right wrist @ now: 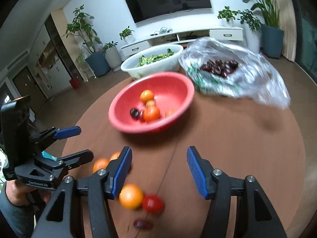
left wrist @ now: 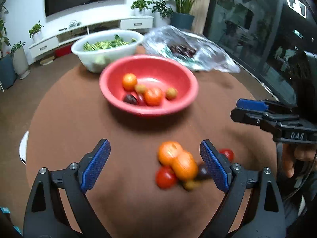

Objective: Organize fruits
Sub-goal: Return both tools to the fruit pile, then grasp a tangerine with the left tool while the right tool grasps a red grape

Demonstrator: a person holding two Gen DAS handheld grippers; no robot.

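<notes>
Here, left gripper (left wrist: 154, 164): jaws spread wide, holding nothing, above the round brown table (left wrist: 79, 119).
Right gripper (right wrist: 158, 170): jaws apart, empty.
Loose fruit: blurred orange fruits (left wrist: 177, 161) and small red tomatoes (left wrist: 165, 177) lay clustered on the table near the fingertips.
Red plastic bowl (left wrist: 148, 110): held oranges, small yellowish and dark fruits.
Behind: white basin of greens (left wrist: 107, 49), clear plastic bag (left wrist: 198, 47).

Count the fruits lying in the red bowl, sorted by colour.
Orange fruits: 2
Small yellow-green fruits: 2
Dark purple fruits: 2 (the second is partly hidden behind an orange one)
Total: 6
</notes>
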